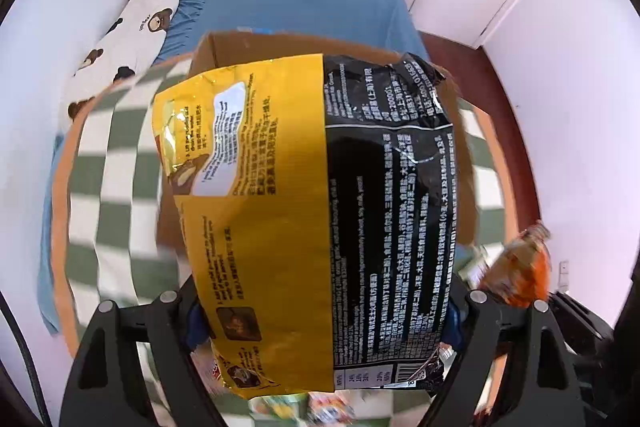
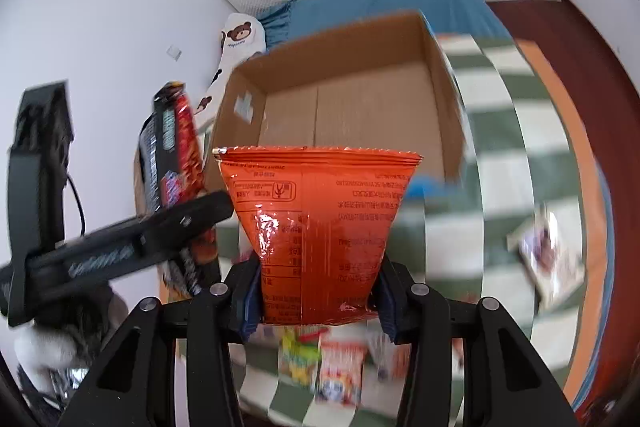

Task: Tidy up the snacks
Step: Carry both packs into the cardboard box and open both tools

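Cardboard box (image 2: pixel 348 99): open-topped, brown, standing on the green-and-white checked cloth (image 2: pixel 504 155); interior floor bare where visible; taken here as the reference landmark. Left gripper (image 1: pixel 320 311): jaws clamped on a large yellow-and-black snack bag (image 1: pixel 312 211), held by its lower part, back panel with printed text facing the camera; the bag hangs in the air on the near side of the box and hides most of the box opening in the left wrist view. Right gripper (image 2: pixel 318 291): jaws closed on an orange snack bag (image 2: pixel 320 227), crimped seal uppermost, raised on the near side of the box with the seal level with the box's front wall. In the right wrist view the left gripper with its bag appears to the left of the box, edge-on. Small snack packets (image 2: pixel 320 367): lying on the cloth nearer the camera than the box, blurred, kinds not readable. One further packet (image 2: pixel 548 255): on the cloth to the right of the box, also blurred. Blue bed (image 1: pixel 304 3) with bear-print pillow (image 1: pixel 136 27): beyond the box, against the wall.
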Tool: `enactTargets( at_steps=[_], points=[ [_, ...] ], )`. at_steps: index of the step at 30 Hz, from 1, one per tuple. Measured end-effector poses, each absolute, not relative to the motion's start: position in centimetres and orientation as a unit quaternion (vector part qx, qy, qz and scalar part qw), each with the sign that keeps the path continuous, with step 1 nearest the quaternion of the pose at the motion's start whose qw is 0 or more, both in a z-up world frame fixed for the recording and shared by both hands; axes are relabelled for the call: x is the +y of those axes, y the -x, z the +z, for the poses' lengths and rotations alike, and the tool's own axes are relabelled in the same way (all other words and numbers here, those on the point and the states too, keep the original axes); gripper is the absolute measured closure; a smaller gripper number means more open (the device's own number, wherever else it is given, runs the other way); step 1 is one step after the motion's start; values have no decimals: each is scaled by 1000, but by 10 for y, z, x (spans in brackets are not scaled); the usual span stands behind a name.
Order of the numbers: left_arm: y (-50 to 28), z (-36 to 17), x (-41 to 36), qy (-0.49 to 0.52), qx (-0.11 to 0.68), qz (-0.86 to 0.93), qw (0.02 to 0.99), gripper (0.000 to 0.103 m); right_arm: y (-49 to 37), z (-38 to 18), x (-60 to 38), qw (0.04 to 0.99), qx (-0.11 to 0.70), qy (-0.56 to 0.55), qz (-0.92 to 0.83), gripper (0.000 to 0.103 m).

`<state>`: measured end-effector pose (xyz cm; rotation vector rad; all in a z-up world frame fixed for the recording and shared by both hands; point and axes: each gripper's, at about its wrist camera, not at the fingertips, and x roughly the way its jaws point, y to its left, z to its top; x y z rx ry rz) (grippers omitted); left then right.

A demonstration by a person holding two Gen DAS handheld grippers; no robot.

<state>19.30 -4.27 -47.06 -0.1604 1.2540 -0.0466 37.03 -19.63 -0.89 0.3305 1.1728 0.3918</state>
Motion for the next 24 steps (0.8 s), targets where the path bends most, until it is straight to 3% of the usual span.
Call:
enactTargets(
  at_steps=[9,16,18,20,24],
  points=[
    [-328,-532,36,53,648,-20,759,18,-520,-69,-138,781,592,-126,152,54],
    [-386,-560,44,36,691,-23,721,18,-579,-118,-118,762,622,-100,148,53],
    [-384,-576,50,50,697,-26,714,17,-592,-130,-118,754,634,-93,146,49],
    [-387,-574,46,58,704,-32,707,14,-599,-138,-121,752,637,-93,140,26],
    [-377,-571,42,57,700,-31,711,10,-608,-146,-129,753,637,-86,137,20]
  ],
)
